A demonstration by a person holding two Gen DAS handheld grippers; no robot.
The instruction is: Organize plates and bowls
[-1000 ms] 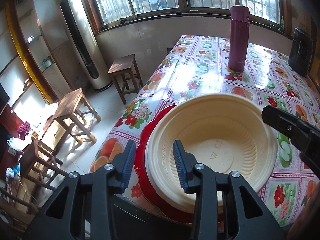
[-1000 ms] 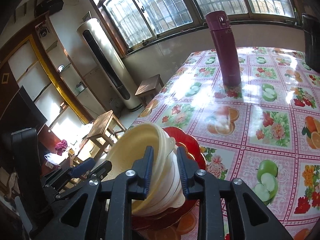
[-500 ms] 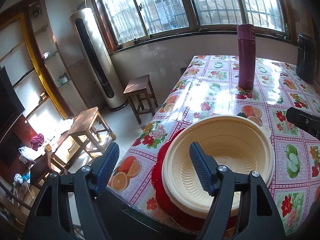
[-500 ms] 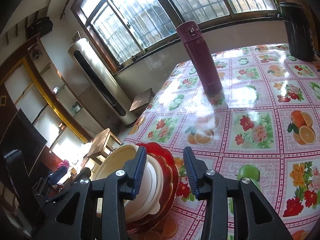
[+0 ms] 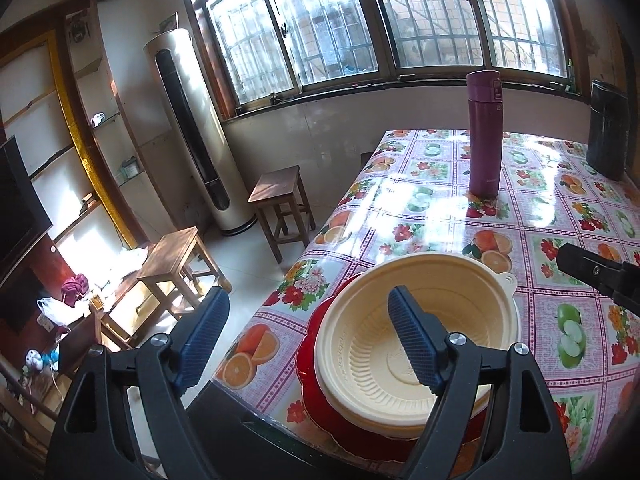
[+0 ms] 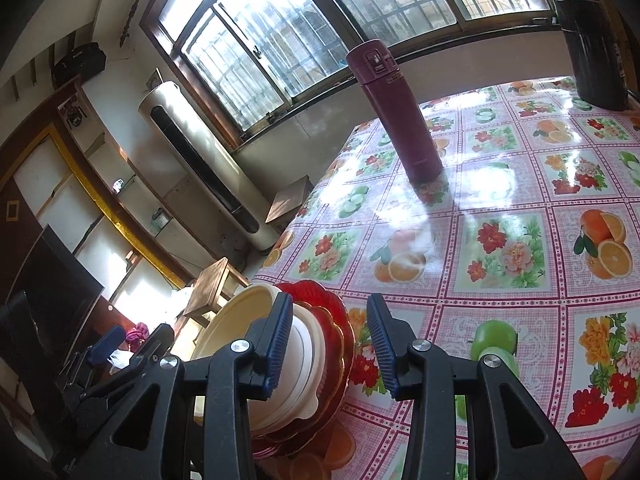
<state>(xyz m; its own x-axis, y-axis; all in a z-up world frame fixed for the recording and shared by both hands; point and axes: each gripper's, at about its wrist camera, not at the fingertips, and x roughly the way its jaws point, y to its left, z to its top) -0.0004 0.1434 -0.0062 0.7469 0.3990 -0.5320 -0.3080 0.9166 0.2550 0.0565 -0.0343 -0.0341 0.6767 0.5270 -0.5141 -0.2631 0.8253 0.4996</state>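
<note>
Several nested cream bowls (image 5: pixel 460 300) sit on a stack of red plates (image 5: pixel 310 376) at the near left corner of the table (image 5: pixel 440 216). My left gripper (image 5: pixel 308 336) hovers just short of the stack. Its jaws are opening wide, one finger over the bowl's inside and the other past the table edge, and neither pad presses on anything. In the right wrist view the bowls (image 6: pixel 236 320) and red plates (image 6: pixel 332 320) lie low on the left. My right gripper (image 6: pixel 328 344) stands open beside them, and only the plates' edge shows behind the gap.
A tall purple flask (image 5: pixel 485 132) stands mid-table, and a black container (image 5: pixel 608 128) at the far right. The table's left edge drops to the floor, where two wooden stools (image 5: pixel 280 196) and a tower air conditioner (image 5: pixel 188 128) stand.
Both grippers let go of the bowl stack. The left jaws spread wide and drew back and up. The right gripper widened a little and slid right, clear of the bowls.
</note>
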